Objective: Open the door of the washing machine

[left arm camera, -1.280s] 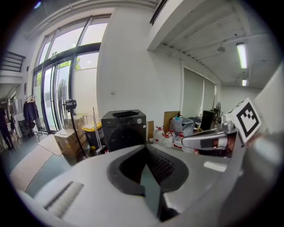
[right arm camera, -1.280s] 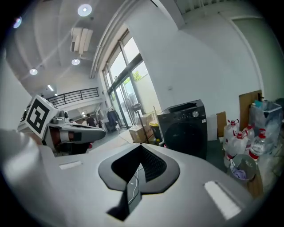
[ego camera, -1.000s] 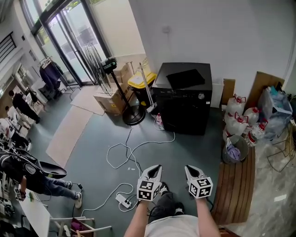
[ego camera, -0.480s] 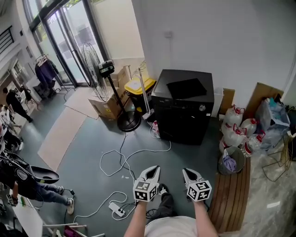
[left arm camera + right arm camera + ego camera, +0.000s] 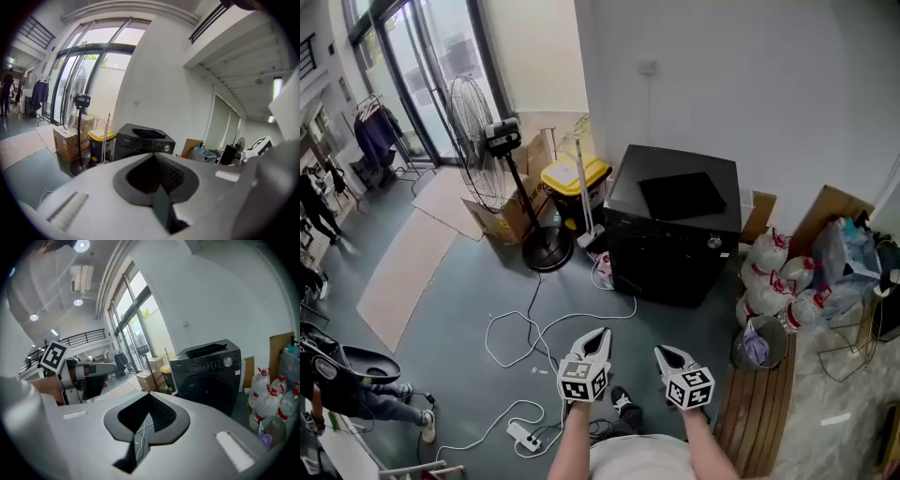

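Washing machine [image 5: 675, 234]: black front-loader, standing on the floor against the white wall, well ahead of both tongs. Its round door [image 5: 205, 387] is seen in the right gripper view, flush with the front and judged closed. A handle cannot be made out on the dark face. A flat black sheet [image 5: 680, 192] lies on the lid.

Left tongs [image 5: 601, 332]: closed together, nothing between them. Right tongs [image 5: 660, 352]: likewise closed and empty. Both are held side by side, low in the head view, pointed toward the machine. The task is judged not yet started at the door itself.

Risks noted:
- Loose white cables [image 5: 534, 328] and a power strip [image 5: 525, 434] lie on the floor between the person and the machine; a foot could be caught on the approach.
- The tongs are closed; if not parted before contact, the door edge would be struck rather than gripped.
- With the handle undetermined, the wrong side of the door may be pulled.
- A long-handled tool [image 5: 581, 187] leans just beside the machine's left corner and could be knocked over by an arm or, perhaps, the swinging door.
- Water jugs [image 5: 769, 272] and a small waste basket [image 5: 757, 342] crowd the right side.

Counts: washing machine 1; door 1; tongs 2; standing fan [image 5: 502, 136] 1; yellow-lidded bin [image 5: 572, 178] 1; power strip 1; waste basket 1; jugs at least 3, exact number not resolved.
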Tool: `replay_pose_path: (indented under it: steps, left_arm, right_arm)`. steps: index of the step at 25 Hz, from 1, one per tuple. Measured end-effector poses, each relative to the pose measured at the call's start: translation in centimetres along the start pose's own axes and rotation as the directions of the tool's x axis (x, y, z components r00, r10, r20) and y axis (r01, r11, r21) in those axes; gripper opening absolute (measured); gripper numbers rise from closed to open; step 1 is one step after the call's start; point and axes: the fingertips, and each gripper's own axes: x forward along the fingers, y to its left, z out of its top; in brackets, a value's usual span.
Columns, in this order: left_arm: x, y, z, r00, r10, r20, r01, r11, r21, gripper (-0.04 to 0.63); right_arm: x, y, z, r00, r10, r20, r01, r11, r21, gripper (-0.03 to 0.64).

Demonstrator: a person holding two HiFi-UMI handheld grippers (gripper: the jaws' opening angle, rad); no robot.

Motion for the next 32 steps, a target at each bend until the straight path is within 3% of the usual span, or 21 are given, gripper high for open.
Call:
replay_pose_path:
  steps: [5,10,18,23,28,32]
  left_arm:
    - [4.7,3.8,1.5,1.000,0.011,0.007,-0.011,1.000,-0.025,0.055]
    - [7.9,7.2,0.4,0.998,0.056,-0.003,-0.055,0.996,0.074,0.055]
    - [11.3,11.2,-6.3,0.995,0.079,-0.054,-0.083,0.993,-0.082,0.055]
    - [13.7,12.8,-8.9,0.989,0.113,-0.096,-0.121,0.989,-0.079,0.055]
    - [17.4,12.1,-10.7,0.984,0.054,-0.170,-0.060,0.998,-0.031,0.055]
    - [22.2,10.6,-12.1,0.967,-0.083,-0.242,0.099,0.993,0.056,0.055]
  right_arm:
    - [4.7,-3.8,2.0,0.998,-0.049,-0.044,0.048,0.999,-0.023,0.000]
    - [8.5,-6.7,2.6,0.991,-0.094,-0.096,0.086,0.993,-0.083,0.000]
    - [13.0,-9.3,-0.3,0.972,-0.133,-0.193,0.110,0.986,-0.123,0.000]
    - [17.1,-10.5,0.3,0.980,-0.050,-0.195,0.035,0.996,-0.079,0.000]
    - [20.2,-16.1,0.3,0.970,-0.115,-0.215,0.064,0.971,-0.231,0.000]
    - [22.5,-22.8,0.2,0.962,-0.183,-0.203,0.125,0.955,-0.269,0.000]
